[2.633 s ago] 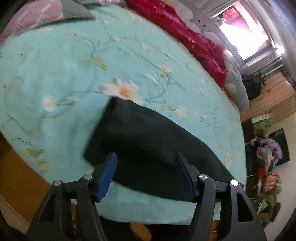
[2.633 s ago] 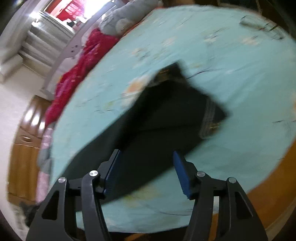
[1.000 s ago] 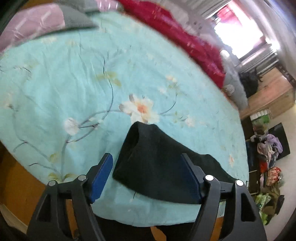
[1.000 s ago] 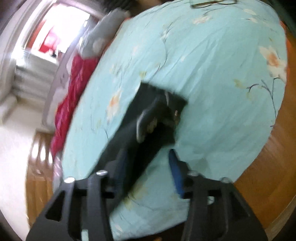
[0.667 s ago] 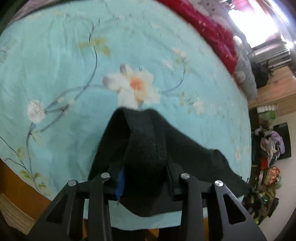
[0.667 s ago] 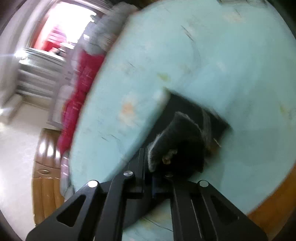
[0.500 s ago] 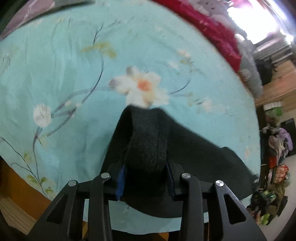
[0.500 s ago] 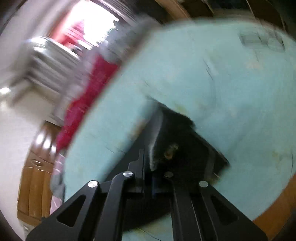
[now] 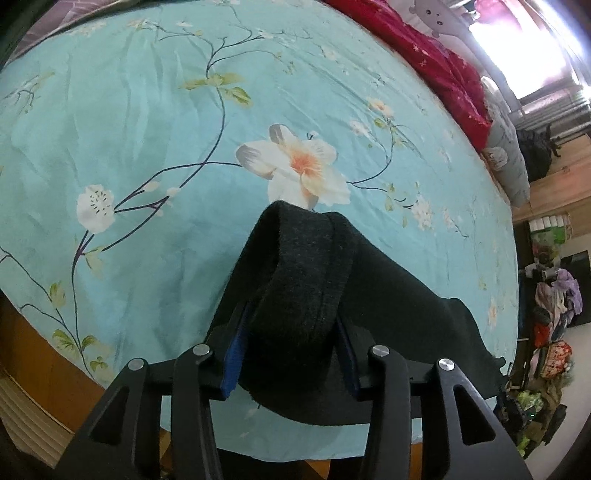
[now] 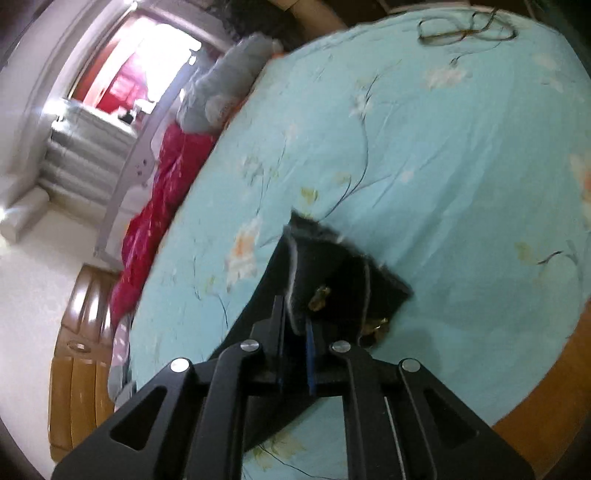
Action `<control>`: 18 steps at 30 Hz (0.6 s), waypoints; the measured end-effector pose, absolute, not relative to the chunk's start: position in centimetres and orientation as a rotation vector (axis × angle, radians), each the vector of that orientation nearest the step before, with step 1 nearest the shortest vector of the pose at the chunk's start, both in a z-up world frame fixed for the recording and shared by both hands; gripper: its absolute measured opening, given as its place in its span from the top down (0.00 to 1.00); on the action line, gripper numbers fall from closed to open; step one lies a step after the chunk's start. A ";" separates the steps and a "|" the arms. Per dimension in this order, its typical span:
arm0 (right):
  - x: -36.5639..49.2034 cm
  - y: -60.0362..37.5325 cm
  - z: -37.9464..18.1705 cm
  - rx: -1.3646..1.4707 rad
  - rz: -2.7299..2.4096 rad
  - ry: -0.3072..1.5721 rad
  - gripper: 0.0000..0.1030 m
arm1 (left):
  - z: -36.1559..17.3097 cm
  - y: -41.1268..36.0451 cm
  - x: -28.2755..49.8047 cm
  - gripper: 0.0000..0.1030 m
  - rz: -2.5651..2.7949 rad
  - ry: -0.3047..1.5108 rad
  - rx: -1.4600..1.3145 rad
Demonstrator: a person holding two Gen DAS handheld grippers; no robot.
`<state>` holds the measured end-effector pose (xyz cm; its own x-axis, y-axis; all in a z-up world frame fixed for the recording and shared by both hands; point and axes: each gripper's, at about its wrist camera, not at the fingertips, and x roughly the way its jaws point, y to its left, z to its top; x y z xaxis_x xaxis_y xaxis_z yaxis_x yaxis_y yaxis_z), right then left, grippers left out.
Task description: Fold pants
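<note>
Black pants (image 9: 399, 325) lie on a bed with a light blue flowered sheet (image 9: 147, 122). My left gripper (image 9: 291, 350) is shut on a thick bunched fold at one end of the pants and holds it raised above the sheet. My right gripper (image 10: 295, 332) is shut on the waistband end of the pants (image 10: 332, 273), where a brass button shows, and lifts it off the sheet (image 10: 443, 166). The rest of the pants trails down between the two ends.
A red quilt (image 9: 436, 62) and grey pillows (image 9: 506, 158) lie along the far side of the bed. The wooden bed edge (image 10: 535, 417) is close below both grippers. A cord (image 10: 461, 29) lies at the far corner. Clutter (image 9: 550, 332) covers the floor.
Both grippers were open over the flat pants, then closed on its two ends. They have lifted those ends off the sheet; the right one moved further over the bed.
</note>
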<state>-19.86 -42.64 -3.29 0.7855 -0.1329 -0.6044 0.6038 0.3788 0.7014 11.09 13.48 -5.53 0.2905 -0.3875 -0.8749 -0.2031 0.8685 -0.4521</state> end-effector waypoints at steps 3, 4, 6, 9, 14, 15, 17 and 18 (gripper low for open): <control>-20.5 -43.0 -5.4 1.143 -0.574 0.627 0.90 | -5.0 14.4 10.5 0.55 -0.149 1.291 -0.583; -21.2 -42.7 -5.5 1.141 -0.585 0.632 0.90 | -4.5 14.8 10.0 0.52 -0.160 1.278 -0.590; -22.4 -41.7 -4.6 1.124 -0.594 0.595 0.90 | -3.2 15.9 8.7 0.52 -0.141 1.241 -0.589; -23.0 -40.4 -3.5 1.103 -0.558 0.609 0.88 | -2.2 17.7 6.2 0.37 -0.187 1.199 -0.669; -20.0 -37.1 -2.7 1.053 -0.489 0.663 0.72 | -4.5 17.6 3.9 0.30 -0.246 1.226 -0.808; -18.7 -36.2 -2.3 1.036 -0.456 0.674 0.69 | -5.0 17.3 3.9 0.30 -0.247 1.243 -0.809; -15.8 -34.3 -1.4 0.971 -0.374 0.710 0.66 | -6.1 16.6 3.9 0.30 -0.256 1.271 -0.820; -13.8 -32.8 -0.7 0.917 -0.319 0.741 0.63 | -6.2 16.3 3.9 0.30 -0.264 1.270 -0.824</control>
